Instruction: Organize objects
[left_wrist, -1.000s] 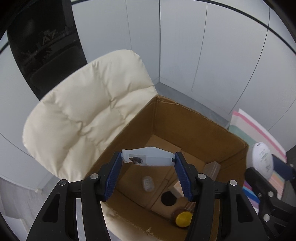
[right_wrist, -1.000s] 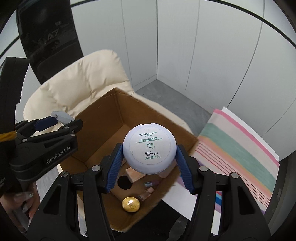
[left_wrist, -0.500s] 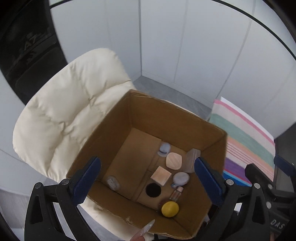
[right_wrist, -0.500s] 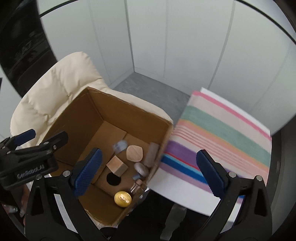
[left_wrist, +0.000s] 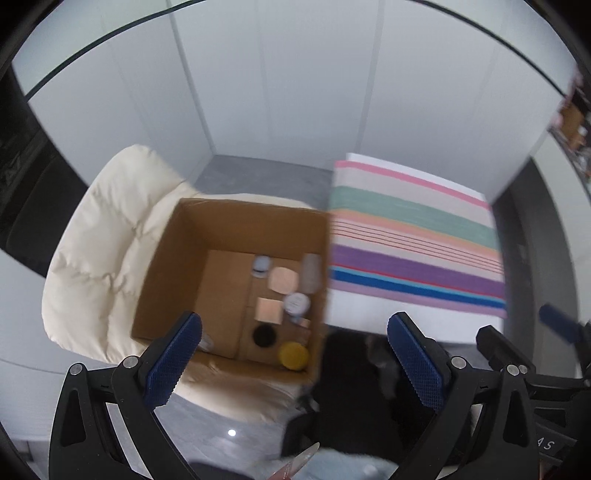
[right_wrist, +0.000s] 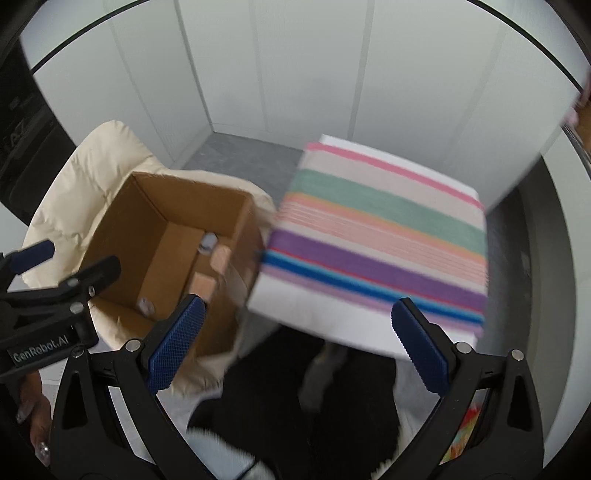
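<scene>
Both grippers have let go since a second ago: my left gripper (left_wrist: 293, 356) no longer clamps the white bottle, my right gripper (right_wrist: 297, 345) no longer clamps the round white compact, and both views have swung away so the box sits further off.

Going left to right in the left wrist view, the cream cushioned chair (left_wrist: 99, 258) fills the left side and carries the cardboard box (left_wrist: 236, 221) at centre left. On the box floor I see a pale capped item (left_wrist: 261, 266) at the top, a peach rounded piece (left_wrist: 282, 280), a clear bottle (left_wrist: 310, 273) against the right wall, the round white compact (left_wrist: 296, 303), a tan square block (left_wrist: 269, 311), a black round item (left_wrist: 264, 335) and a yellow round item (left_wrist: 293, 356) at the bottom. Right of the box lies the striped cloth (left_wrist: 413, 236).

My jaws stand wide on both sides, nothing between them. Blur hides the finer details
</scene>
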